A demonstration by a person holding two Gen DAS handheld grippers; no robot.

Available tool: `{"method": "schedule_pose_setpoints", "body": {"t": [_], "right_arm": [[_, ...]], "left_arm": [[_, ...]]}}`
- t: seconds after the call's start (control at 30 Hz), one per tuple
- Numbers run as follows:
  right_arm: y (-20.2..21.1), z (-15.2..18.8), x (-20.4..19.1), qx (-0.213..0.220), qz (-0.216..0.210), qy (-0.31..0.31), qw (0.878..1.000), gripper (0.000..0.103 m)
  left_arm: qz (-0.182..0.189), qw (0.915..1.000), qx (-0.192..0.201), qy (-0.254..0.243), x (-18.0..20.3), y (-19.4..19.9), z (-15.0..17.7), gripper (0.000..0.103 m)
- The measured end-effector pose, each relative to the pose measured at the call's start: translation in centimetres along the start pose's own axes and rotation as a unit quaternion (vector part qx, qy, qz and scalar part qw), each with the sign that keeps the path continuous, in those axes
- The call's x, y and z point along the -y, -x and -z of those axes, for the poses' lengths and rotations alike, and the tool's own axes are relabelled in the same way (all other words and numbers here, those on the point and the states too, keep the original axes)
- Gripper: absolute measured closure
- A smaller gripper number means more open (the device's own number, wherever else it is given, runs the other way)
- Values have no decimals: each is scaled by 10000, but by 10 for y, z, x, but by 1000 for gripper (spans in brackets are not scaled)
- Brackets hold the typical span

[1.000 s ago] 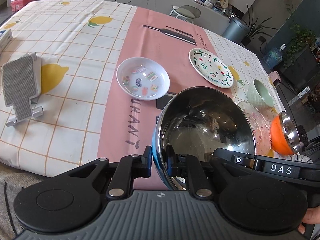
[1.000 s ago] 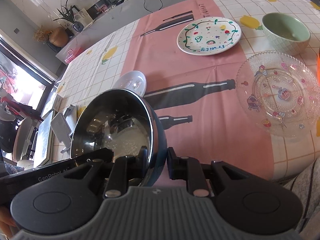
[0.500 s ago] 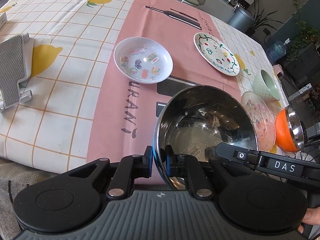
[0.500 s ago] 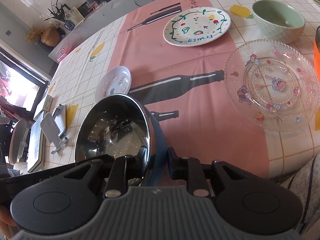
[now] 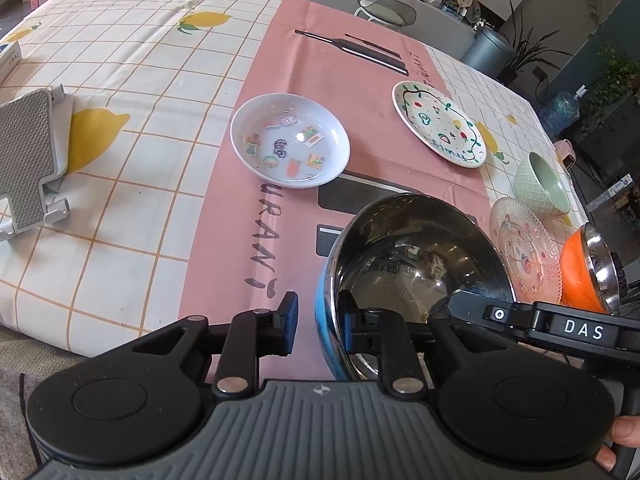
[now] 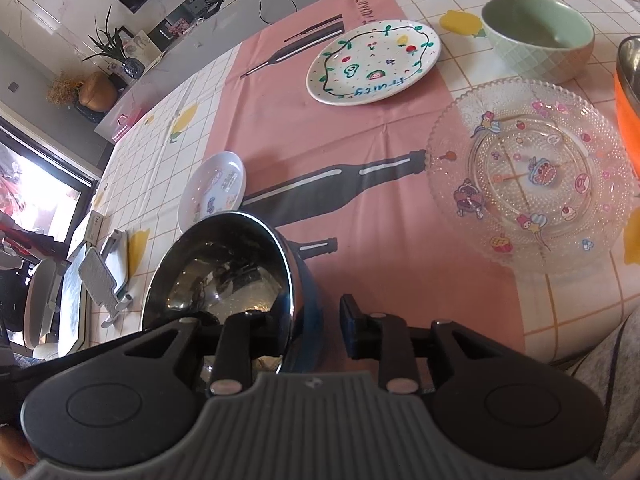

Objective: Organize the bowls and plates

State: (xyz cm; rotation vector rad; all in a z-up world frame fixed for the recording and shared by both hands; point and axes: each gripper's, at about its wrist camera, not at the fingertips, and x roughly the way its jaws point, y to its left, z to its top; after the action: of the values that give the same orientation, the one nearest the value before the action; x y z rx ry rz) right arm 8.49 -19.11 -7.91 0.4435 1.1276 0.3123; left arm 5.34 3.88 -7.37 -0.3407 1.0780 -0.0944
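A steel bowl with a blue outside (image 5: 416, 264) (image 6: 224, 268) sits on the pink strip near the table's front edge. My left gripper (image 5: 318, 322) is open, its jaws standing on either side of the bowl's left rim. My right gripper (image 6: 316, 322) is open astride the bowl's right rim. A white sticker dish (image 5: 290, 146) (image 6: 212, 190), a white painted plate (image 5: 438, 124) (image 6: 372, 62), a clear glass plate (image 5: 524, 248) (image 6: 528, 172), a green bowl (image 5: 542, 186) (image 6: 538, 36) and an orange steel bowl (image 5: 580, 270) (image 6: 628, 96) lie on the table.
A grey-and-white phone stand (image 5: 28, 160) (image 6: 104, 280) lies at the table's left. The tablecloth's front edge (image 5: 120, 344) runs just below the grippers. Chairs, plants and a bin stand beyond the far side.
Both grippers have opened and let go of the blue steel bowl's rim. The bowl has come down to rest on the table.
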Motion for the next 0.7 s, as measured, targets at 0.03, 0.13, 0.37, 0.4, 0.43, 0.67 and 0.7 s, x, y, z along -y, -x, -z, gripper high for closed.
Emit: {"method": "schedule_pose_setpoints", "body": {"t": [0.03,0.13,0.37,0.4,0.43,0.67,0.7], "right_arm": [[0,0,1,-2,-10,-6,10000,76],[1,-1,0,19,-13,13,10000,74],[6,-2,0,109,-9,87,9999,64],[6,-2,0,111,-6,106,9999,64],[6,-2,-1,109,-3,135,9998,62],[2,1,-12,188,169,511,9984,28],[2,2,-14,202,213,582,9979,28]], "left_arm": [[-21,10000,0,29,-1,-1,0,74],[-42,10000,51,69,-2,1,-1,70],[-122,9989,420,147,-4,9,-3,48],[-134,9987,462,152,-4,10,-3,45],[-152,9985,499,147,-4,11,-3,42],[-615,9963,602,19,0,5,-3,31],[-619,9962,609,19,-1,5,-3,30]]}}
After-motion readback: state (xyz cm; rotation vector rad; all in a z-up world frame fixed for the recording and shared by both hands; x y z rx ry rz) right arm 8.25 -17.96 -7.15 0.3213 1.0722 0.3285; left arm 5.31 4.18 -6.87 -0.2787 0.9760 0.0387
